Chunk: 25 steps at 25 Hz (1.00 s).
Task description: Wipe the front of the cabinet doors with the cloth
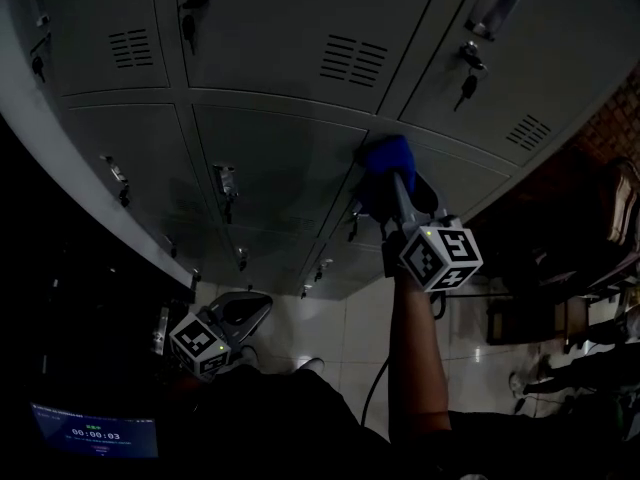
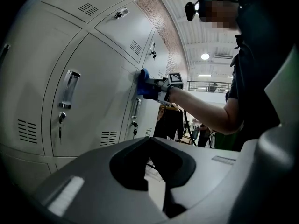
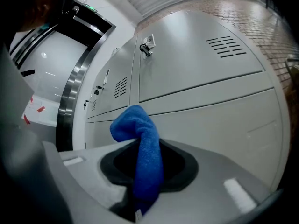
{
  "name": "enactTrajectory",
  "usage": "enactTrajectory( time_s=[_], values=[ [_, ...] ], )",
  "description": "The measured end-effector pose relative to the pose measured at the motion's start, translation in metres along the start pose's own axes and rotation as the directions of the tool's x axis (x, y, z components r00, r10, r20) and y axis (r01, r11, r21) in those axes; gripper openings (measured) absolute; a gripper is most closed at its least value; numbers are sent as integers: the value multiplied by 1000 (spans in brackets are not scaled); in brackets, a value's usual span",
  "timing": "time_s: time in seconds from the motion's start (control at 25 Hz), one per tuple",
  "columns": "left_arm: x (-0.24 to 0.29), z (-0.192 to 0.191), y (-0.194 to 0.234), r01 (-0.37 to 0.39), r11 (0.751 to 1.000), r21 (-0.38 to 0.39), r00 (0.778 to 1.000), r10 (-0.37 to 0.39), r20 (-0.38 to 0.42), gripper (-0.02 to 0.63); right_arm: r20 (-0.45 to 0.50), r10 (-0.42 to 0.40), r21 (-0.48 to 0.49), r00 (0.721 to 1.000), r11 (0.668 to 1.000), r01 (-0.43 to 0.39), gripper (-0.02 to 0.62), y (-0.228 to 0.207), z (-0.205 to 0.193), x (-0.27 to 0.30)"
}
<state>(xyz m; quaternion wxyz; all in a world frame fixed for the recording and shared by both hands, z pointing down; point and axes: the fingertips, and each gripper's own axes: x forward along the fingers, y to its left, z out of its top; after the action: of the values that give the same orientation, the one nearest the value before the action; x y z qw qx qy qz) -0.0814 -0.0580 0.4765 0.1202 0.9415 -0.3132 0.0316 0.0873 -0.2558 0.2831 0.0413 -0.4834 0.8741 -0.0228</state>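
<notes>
A blue cloth [image 1: 388, 156] is pressed against a grey cabinet door [image 1: 270, 158] close to the seam between two lockers. My right gripper [image 1: 386, 183] is shut on it, at the end of a straight arm. In the right gripper view the cloth [image 3: 142, 143] stands up from between the jaws of the right gripper [image 3: 148, 147], with the door [image 3: 210, 125] right behind it. The left gripper view shows the same cloth [image 2: 144, 85] flat on the door [image 2: 93, 101]. My left gripper [image 1: 243, 313] hangs low, away from the lockers, jaws together and empty [image 2: 150, 140].
Locker handles [image 1: 226, 180] and keys [image 1: 466, 88] stick out from the doors. A brick wall [image 1: 610, 128] adjoins the lockers at the right, with furniture [image 1: 560, 318] on the tiled floor [image 1: 340, 338] beyond. A steel-framed doorway [image 3: 70, 92] stands at the left end.
</notes>
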Motion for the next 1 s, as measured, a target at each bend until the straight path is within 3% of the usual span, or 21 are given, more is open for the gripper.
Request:
enactTrajectory(
  time_s=[0.48, 1.0],
  values=[
    [34, -2, -18, 78, 997, 3, 997, -78, -13, 2, -17, -136, -5, 991, 991, 136, 83, -78, 3, -47],
    [68, -5, -41, 135, 991, 5, 991, -135, -24, 2, -14, -325, -5, 946, 946, 325, 83, -178, 10, -109]
  ],
)
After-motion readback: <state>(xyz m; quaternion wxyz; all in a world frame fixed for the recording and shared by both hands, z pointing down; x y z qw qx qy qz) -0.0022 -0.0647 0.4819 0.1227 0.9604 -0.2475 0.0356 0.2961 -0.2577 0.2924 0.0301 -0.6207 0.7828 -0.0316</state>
